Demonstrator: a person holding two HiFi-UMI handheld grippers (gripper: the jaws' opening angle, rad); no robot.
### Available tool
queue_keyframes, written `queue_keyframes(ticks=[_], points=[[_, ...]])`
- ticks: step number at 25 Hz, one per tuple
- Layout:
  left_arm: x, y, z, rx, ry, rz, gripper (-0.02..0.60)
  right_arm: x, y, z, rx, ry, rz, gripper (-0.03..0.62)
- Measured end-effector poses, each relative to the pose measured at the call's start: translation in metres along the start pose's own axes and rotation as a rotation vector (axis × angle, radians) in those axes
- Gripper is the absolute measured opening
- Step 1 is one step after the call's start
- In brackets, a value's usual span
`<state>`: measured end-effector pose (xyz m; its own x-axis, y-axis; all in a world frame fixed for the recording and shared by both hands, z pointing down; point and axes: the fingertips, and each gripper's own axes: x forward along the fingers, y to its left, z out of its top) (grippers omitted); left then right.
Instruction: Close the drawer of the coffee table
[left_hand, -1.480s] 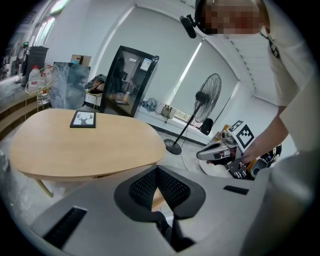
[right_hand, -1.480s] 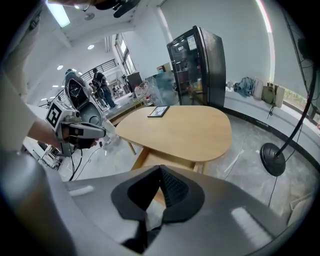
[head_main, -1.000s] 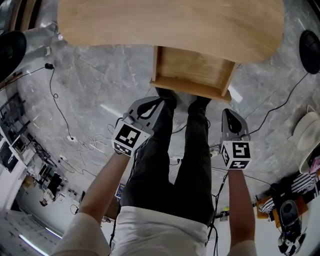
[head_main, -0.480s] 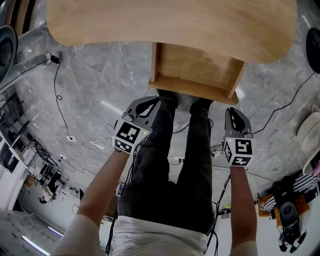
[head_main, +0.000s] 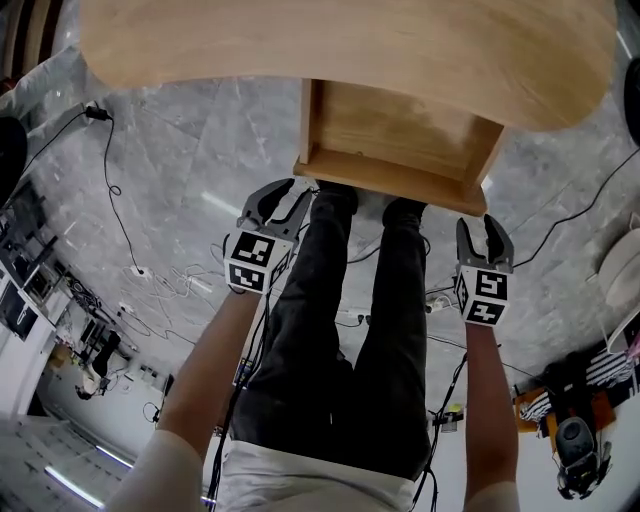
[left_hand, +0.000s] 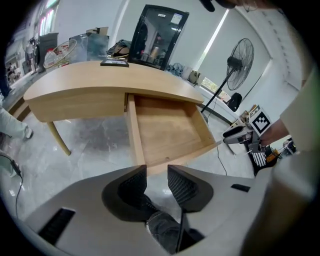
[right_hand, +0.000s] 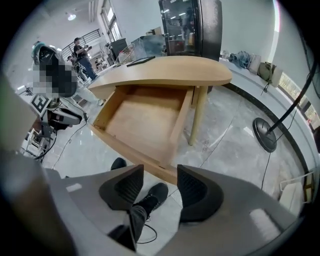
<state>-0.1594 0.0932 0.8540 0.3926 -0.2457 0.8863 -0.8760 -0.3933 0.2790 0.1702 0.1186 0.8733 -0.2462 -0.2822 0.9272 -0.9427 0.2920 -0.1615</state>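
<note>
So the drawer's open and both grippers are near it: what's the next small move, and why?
Probably ease the left gripper and right gripper forward onto the front panel of the drawer, ready to push. The drawer stands pulled out of the coffee table; both grippers hover just short of the panel, jaws just opened, with nothing between them.

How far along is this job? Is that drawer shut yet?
Done: nothing yet; the drawer stands pulled out of the coffee table. In hand: the left tool and right tool hover near its front edge; their jaws have just been opening, with nothing between them. Left: push the drawer fully in.
</note>
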Motion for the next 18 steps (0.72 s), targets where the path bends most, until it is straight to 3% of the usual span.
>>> queue_keyframes(ticks=[9,18], points=[[0.023,0.023,-0.02,-0.065,0.049,0.054,0.21,0.028,-0.013,-0.021,-0.024,0.085,-0.045,0.302],[0.037,0.024,-0.02,-0.078,0.048,0.053,0.219,0.048,-0.021,-0.032,0.013,0.132,-0.066,0.305]])
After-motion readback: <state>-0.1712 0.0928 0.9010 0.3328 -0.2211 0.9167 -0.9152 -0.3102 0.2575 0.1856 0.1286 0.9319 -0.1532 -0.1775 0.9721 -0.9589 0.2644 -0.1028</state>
